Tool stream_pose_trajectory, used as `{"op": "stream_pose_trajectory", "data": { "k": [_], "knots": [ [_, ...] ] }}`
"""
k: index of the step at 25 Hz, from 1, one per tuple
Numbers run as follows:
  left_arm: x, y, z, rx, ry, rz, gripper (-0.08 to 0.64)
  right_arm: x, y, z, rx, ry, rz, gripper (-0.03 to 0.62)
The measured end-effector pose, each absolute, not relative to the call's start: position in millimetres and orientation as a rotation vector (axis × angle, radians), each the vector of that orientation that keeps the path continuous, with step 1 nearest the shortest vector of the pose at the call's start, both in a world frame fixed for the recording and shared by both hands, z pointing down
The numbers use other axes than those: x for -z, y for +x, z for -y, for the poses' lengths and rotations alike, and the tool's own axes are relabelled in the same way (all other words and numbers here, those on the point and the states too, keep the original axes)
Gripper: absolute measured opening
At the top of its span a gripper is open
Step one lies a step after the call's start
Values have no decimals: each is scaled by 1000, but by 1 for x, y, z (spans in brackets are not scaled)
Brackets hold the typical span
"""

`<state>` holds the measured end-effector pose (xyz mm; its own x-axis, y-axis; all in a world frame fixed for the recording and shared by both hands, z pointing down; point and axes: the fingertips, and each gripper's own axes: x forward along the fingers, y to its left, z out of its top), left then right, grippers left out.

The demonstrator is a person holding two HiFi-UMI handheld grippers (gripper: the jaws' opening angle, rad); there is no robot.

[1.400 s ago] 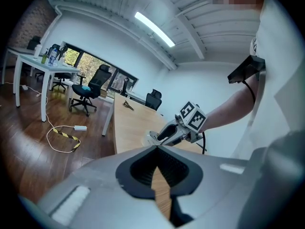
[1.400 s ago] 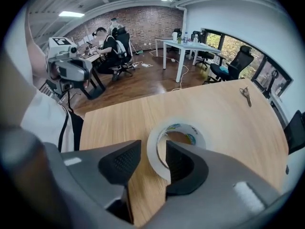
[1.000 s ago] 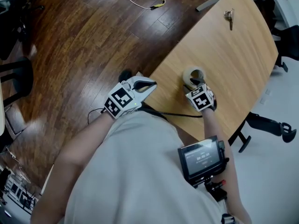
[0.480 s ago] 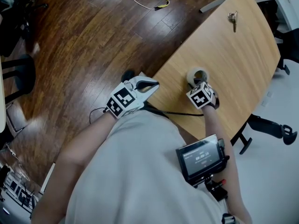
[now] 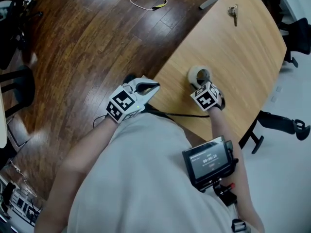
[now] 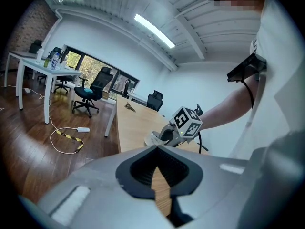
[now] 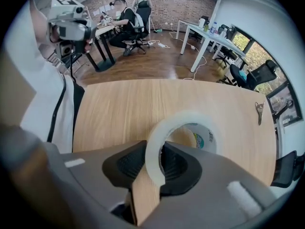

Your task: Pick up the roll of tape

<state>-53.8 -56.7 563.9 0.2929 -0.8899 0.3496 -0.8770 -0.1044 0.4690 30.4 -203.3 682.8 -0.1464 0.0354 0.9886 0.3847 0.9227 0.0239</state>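
Note:
The roll of tape [image 5: 198, 74], pale and translucent, lies flat on the wooden table [image 5: 238, 52] near its front edge. My right gripper [image 5: 202, 85] points straight down at the roll's near side. In the right gripper view the roll's wall [image 7: 187, 117] stands between the two dark pads [image 7: 178, 163], one jaw inside the ring and one outside; the jaws are closing on it and the pads touch the wall. My left gripper [image 5: 155, 86] hovers at the table's left edge, pointing toward the tape, its jaw tips together with nothing between them [image 6: 156, 148].
A bunch of keys [image 5: 233, 12] lies far across the table. A black cable [image 5: 180, 115] runs along the near table edge. Dark wood floor with a white cord [image 5: 141, 1] lies to the left. Office chairs [image 5: 286, 125] stand to the right.
My right gripper's jaws have closed from wide open onto the near wall of the tape roll. The roll still rests on the table. The left gripper has stayed put.

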Motion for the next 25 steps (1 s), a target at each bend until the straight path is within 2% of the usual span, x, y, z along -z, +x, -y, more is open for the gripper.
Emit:
{"op": "stream_pose_trajectory", "data": {
  "k": [13,25],
  "knots": [
    [-552,-35,72,-36,2055,1486,5,-626,39,209,15,-155,1962,95],
    [-522,-35,108,-104,2196,1440,5,-518,47,229,-412,132,2414,95]
  ]
}}
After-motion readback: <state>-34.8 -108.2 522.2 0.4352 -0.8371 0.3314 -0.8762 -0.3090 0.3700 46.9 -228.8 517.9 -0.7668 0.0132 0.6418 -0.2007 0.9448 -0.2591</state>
